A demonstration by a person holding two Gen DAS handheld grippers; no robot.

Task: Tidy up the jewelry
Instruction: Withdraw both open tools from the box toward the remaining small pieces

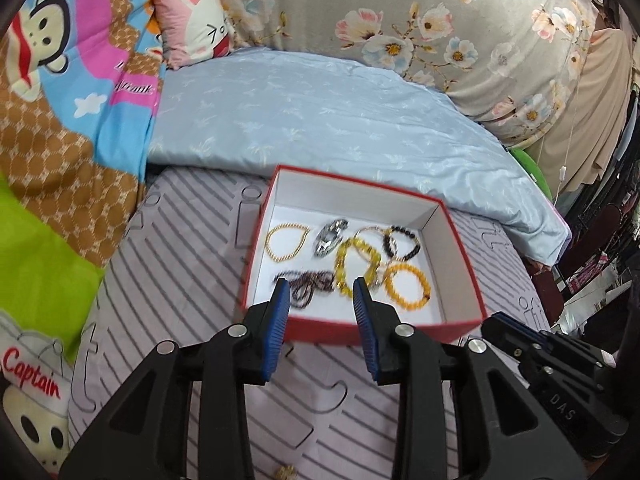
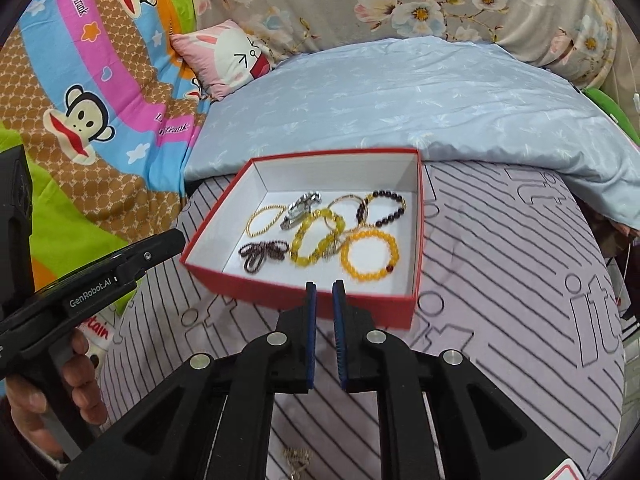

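A red box [image 1: 468, 268] [image 2: 419, 240] with a white inside sits on the striped bed sheet and holds several bracelets: a thin gold chain [image 1: 286, 243] [image 2: 262, 220], a silver piece [image 1: 329, 236] [image 2: 302, 204], a yellow bead bracelet [image 1: 356, 266] [image 2: 316, 240], an orange bead bracelet [image 1: 406, 286] [image 2: 370, 255], a dark bead bracelet [image 1: 402, 242] [image 2: 380, 208] and a dark purple strand [image 1: 310, 286] [image 2: 262, 254]. My left gripper [image 1: 320, 286] is open and empty at the box's near wall. My right gripper [image 2: 324, 285] is empty, jaws a narrow gap apart, just before the box. A small gold item [image 1: 285, 472] [image 2: 298, 458] lies on the sheet below the grippers.
A light blue quilt [image 1: 320, 120] [image 2: 420, 96] lies behind the box. A cartoon monkey blanket [image 1: 60, 100] [image 2: 80, 100] lies on the left, and a floral pillow [image 1: 400, 20] and a pink rabbit cushion [image 1: 192, 24] [image 2: 228, 56] at the back. The bed edge drops off at the right.
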